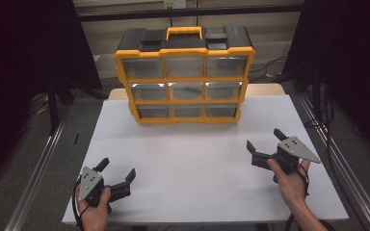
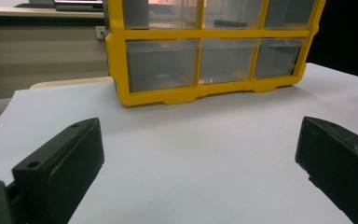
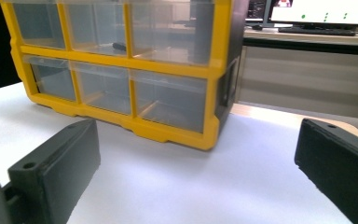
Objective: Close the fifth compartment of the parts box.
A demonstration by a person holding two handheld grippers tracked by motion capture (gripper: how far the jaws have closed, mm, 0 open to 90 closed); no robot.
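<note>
Standing between both wide-open tongs, left (image 1: 117, 169) and right (image 1: 265, 139), bare table (image 1: 192, 159) fronts the drawer cabinet (image 1: 185, 77).

The drawer cabinet (image 2: 205, 56) is cut off at the top in both gripper views; a small dark item (image 1: 191, 89) in its middle drawer (blurred) can't be identified.

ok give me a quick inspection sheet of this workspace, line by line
surface: white tabletop, bare between the grippers and the cabinet
job's things: yellow and black drawer cabinet upright at the far edge, nine clear drawers all closed; a small dark item in the middle drawer
clutter: nothing seen
grippers: left gripper and right gripper both open, empty, held near the table's front corners
cables: black cable trailing by the left hand; more on the floor at far right
surroundings: dark curtains, metal floor rails, monitor behind
</note>
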